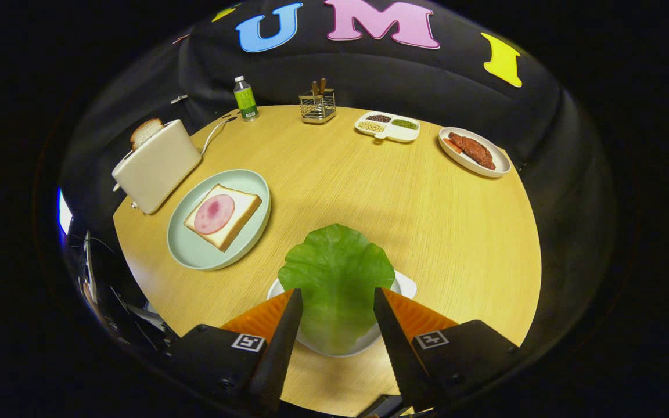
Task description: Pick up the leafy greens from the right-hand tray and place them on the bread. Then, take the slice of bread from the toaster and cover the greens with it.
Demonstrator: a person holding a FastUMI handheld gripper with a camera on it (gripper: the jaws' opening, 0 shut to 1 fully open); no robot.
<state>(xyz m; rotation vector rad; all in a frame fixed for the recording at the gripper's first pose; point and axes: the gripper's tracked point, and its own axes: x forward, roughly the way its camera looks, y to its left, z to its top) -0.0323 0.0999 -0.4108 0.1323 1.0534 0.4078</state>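
Note:
A broad green lettuce leaf (337,261) lies on a small white tray (405,284) at the near edge of the round wooden table. My gripper (337,290) hangs over it, open, one finger on each side of the leaf, and neither finger visibly presses on it. Beyond the fingers to the left, a pale green plate (195,255) carries a slice of bread (244,204) topped with a round of ham (213,213). Further left stands a cream toaster (157,165) with another bread slice (146,132) poking out of its slot.
Along the far rim of the table stand a green-labelled bottle (245,98), a wire holder with utensils (317,105), a divided dish of beans (388,126) and a white plate of meat (474,151). The toaster's cord (213,132) runs toward the bottle.

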